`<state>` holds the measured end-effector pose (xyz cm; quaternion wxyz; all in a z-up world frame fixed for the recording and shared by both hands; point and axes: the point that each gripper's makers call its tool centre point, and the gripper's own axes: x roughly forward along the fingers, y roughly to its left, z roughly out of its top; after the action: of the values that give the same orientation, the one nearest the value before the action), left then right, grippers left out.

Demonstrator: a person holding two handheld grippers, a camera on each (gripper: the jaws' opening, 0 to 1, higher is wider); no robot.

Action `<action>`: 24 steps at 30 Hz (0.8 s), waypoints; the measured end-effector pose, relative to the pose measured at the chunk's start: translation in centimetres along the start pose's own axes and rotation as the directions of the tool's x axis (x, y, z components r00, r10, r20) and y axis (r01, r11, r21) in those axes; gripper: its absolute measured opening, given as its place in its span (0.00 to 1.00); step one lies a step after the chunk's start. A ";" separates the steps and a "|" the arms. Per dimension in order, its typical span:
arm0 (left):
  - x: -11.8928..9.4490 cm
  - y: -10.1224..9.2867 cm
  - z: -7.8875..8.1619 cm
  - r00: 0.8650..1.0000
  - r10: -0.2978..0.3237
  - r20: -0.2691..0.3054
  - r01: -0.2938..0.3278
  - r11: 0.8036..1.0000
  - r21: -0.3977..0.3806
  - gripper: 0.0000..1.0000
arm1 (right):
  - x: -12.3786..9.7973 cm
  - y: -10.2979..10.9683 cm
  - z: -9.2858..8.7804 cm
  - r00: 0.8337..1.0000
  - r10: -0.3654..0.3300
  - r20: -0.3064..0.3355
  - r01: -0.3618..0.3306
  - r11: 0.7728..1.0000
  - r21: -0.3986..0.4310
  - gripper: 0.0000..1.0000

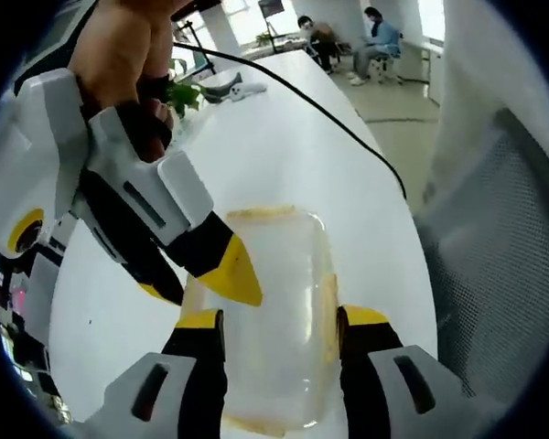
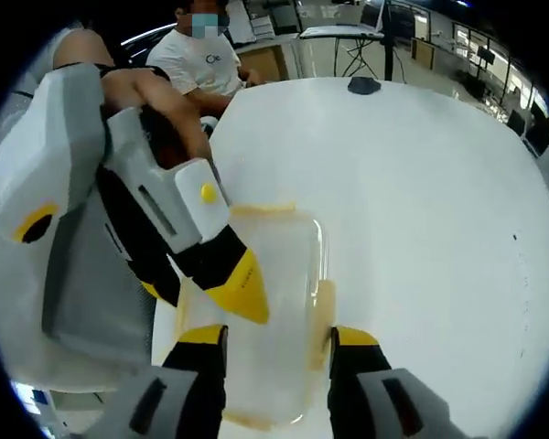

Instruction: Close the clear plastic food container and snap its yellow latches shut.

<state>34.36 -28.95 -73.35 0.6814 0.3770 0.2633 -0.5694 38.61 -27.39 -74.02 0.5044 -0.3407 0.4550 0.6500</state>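
White table [image 1: 284, 155] takes up most of both views; in the right gripper view its bare top [image 2: 421, 183] runs well beyond the jaws.

Clear plastic food container [image 1: 270, 311] lies flat on the table with its lid on. In the left gripper view it sits between the left gripper [image 1: 279, 325]'s two yellow-tipped jaws and extends past them. The jaws stand apart, one along each long side; contact with the walls cannot be told. A yellow latch [image 1: 261, 212] lies along the far short edge, another along the long side by the right-hand jaw.

The right gripper [image 1: 242, 274] comes in from the upper left of that view, held by a hand [image 1: 119, 46], its yellow tip over the container's left edge, just ahead of the left-hand jaw.

Right gripper view: same layout. The container [image 2: 274, 311] lies between the right gripper [image 2: 274, 340]'s parted jaws; the left gripper [image 2: 242, 283] enters from the upper left, tip over the lid's left edge.

Black cable [image 1: 302, 96] crosses the table beyond the jaws. A small dark object [image 2: 364, 85] sits at the far table edge.
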 end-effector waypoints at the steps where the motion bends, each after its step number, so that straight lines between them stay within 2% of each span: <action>1: 0.0 0.1 0.0 1.000 -0.004 -0.005 0.004 1.000 0.020 0.46 | 0.0 0.1 0.0 1.000 0.004 -0.013 -0.004 1.000 0.001 0.41; 6: 0.0 0.1 -0.1 0.999 -0.039 -0.028 0.040 0.999 0.019 0.45 | 0.2 -0.1 -0.1 0.998 0.025 -0.052 -0.025 1.000 0.005 0.41; 13: 0.0 0.0 -0.2 0.999 -0.028 -0.033 0.028 1.000 0.011 0.44 | 0.5 -0.1 -0.2 0.989 0.070 -0.127 -0.065 0.997 0.040 0.41; 16: 0.0 0.0 -0.2 0.999 -0.031 -0.038 0.032 0.999 0.016 0.44 | 0.6 -0.1 -0.4 0.987 0.103 -0.121 -0.097 0.994 0.057 0.41; 17: -0.1 -0.3 -0.2 0.998 -0.039 -0.044 0.041 0.998 0.042 0.45 | 0.8 0.4 -0.5 0.985 0.145 -0.097 -0.137 0.987 0.085 0.39; 18: -0.3 0.0 -0.5 0.998 -0.025 -0.052 0.026 0.999 0.037 0.44 | 1.0 0.1 -1.1 0.984 0.140 -0.106 -0.124 0.981 0.147 0.40; 20: 0.1 -0.6 -0.6 0.998 -0.037 -0.044 0.038 0.999 0.038 0.44 | 1.2 0.5 -1.0 0.979 0.184 -0.090 -0.174 0.979 0.111 0.39; 24: 0.1 -0.8 -0.5 1.000 -0.021 -0.023 0.022 0.999 0.039 0.44 | 1.1 0.7 -0.9 0.984 0.166 -0.067 -0.159 0.983 0.088 0.40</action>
<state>33.69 -28.63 -73.93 0.6647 0.3939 0.2640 -0.5774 37.61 -27.89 -75.10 0.4460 -0.3053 0.5261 0.6566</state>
